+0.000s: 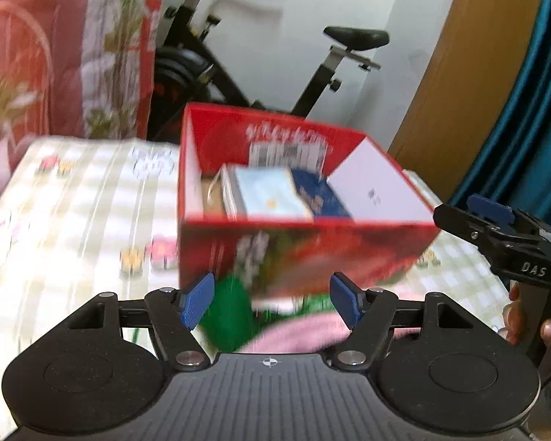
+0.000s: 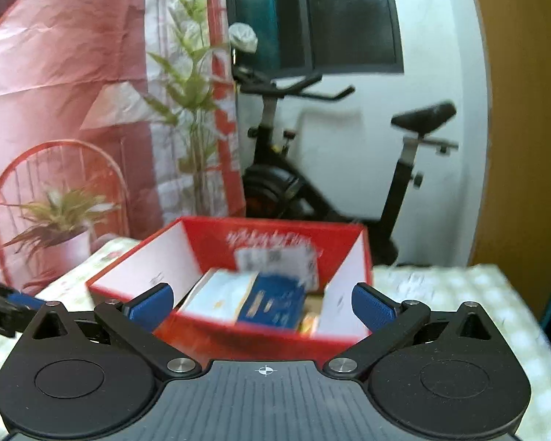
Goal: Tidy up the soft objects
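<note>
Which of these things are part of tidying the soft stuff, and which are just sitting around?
Part of the job:
- pink and green soft cloth
- red box
- left gripper
- right gripper

Just around:
- exercise bike
- potted plant
- checked tablecloth

Ahead of your jaws the red box point(image 1: 305, 246) looks like glossy printed cardboard, white and matt inside. Under it the checked cloth point(image 1: 73, 220) is soft and woven. Your left gripper point(image 1: 272, 301) is matt black plastic with ribbed blue pads point(image 1: 196, 299) and shiny metal pins.
</note>
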A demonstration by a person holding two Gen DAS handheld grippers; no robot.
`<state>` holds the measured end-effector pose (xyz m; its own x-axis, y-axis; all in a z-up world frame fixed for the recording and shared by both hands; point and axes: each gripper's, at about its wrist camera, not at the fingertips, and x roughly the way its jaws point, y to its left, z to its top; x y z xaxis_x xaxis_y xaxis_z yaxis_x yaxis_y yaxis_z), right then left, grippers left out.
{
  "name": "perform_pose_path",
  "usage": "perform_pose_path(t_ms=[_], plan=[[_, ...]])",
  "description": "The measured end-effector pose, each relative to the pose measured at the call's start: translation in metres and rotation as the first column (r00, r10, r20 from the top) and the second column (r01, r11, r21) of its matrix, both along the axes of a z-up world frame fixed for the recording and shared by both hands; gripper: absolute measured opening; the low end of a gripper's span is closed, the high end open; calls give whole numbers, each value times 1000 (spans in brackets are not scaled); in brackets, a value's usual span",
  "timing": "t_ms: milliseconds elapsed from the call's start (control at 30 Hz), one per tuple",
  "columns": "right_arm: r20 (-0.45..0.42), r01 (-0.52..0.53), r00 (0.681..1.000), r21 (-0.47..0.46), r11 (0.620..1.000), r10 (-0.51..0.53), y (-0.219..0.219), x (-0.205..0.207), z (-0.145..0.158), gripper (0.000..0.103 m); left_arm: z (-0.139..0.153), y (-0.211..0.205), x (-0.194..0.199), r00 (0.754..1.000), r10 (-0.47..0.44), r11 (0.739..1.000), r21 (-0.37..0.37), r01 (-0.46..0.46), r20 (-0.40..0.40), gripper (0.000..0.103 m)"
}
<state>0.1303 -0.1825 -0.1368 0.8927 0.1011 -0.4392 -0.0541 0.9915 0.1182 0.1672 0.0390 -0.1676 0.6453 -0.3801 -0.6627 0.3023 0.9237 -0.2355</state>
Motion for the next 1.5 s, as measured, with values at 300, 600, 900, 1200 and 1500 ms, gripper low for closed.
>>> perform_pose_path(t_ms=[300,600,900,1200,1500], plan=[[-163,-71,983,60,996,79,19,-45,-36,103,-38,13,-25,993,46,998,-33,-50,-110,71],[-287,-118,951,21,993,119,27,-80,-61,98,-52,11,-37,991,42,997,-63,-51,-123,64],[-345,-129,931,-14,992,116,21,-90,-72,81,-63,14,-44,987,75,992,-94,-89,-143,63],[-391,-127,911,44,991,134,20,-76,-82,57,-67,9,-46,989,38,991,-119,-55,-144,54],[-321,-137,937,27,990,139,26,-68,-66,48,-73,7,-45,987,27,990,-129,-48,-161,53]])
